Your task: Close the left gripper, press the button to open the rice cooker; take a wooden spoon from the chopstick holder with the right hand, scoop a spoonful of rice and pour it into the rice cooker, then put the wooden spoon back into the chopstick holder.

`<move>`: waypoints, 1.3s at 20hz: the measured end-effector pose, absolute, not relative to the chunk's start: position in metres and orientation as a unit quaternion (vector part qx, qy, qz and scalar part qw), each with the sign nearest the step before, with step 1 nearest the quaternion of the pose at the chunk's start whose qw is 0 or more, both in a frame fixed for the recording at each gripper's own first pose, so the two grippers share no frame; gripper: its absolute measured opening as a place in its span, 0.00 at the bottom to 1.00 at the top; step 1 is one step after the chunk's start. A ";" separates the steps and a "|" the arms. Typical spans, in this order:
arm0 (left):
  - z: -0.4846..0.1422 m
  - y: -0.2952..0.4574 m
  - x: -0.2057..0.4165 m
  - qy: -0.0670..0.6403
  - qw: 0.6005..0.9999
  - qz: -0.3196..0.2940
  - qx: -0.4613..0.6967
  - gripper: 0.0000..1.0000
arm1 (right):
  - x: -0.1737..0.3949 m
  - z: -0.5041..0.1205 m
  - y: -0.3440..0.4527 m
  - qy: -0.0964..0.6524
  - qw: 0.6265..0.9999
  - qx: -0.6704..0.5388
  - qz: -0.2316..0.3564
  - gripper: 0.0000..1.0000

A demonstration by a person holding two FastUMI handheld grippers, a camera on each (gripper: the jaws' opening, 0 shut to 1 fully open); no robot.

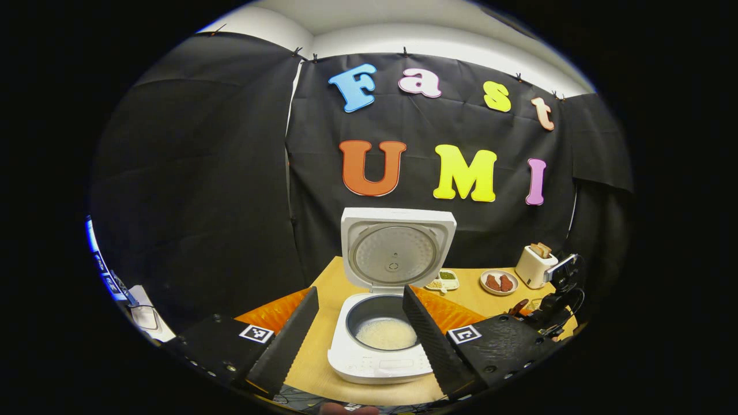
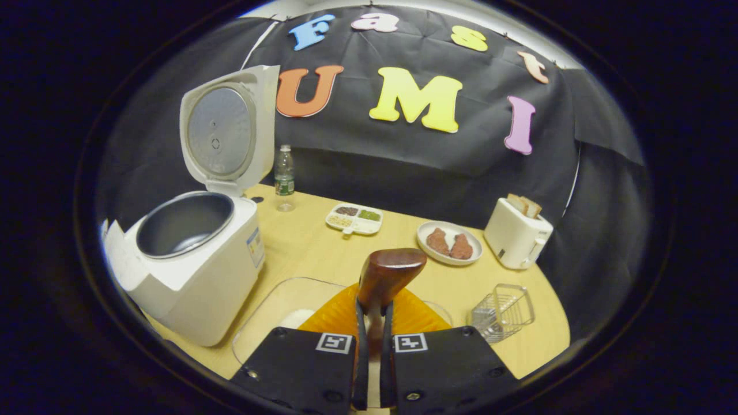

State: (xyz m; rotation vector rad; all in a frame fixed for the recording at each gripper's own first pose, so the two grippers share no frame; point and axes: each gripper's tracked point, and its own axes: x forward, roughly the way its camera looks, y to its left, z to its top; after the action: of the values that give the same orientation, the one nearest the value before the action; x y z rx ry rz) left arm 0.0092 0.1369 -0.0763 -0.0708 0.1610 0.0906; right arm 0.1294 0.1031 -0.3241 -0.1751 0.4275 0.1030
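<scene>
Inside rice cooker point(image 1: 380, 340), rice point(image 1: 386, 333) — spoon point(image 2: 387, 275) gripped

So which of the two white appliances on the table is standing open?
The rice cooker: its lid is raised, showing the inner pot. The toaster merely has bread slices sticking up.

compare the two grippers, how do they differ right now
The left gripper is open, fingers spread wide and holding nothing; the right gripper is shut on the wooden spoon. The left one faces the open rice cooker; the right one hangs over the orange tray. Both hang above the table.
</scene>
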 end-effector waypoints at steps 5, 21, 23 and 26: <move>-0.084 0.142 0.000 0.089 0.994 0.059 -0.039 0.94 | 0.125 -0.329 0.140 0.257 0.959 0.037 0.112 0.13; -0.083 0.100 0.006 0.091 0.993 0.057 -0.040 0.94 | 0.120 -0.328 0.054 0.317 0.803 0.503 0.046 0.13; -0.080 0.093 0.008 0.088 0.994 0.055 -0.041 0.94 | 0.117 -0.311 0.042 0.301 0.802 0.514 0.047 0.13; -0.078 0.085 0.011 0.079 0.995 0.053 -0.042 0.94 | 0.114 -0.279 0.026 0.275 0.808 0.519 0.055 0.13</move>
State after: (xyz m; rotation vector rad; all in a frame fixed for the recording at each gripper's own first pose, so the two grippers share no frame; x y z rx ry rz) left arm 0.0107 0.0853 -0.0776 -0.0839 0.1574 0.1059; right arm 0.1144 0.0262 -0.2791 1.1102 0.5882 0.1169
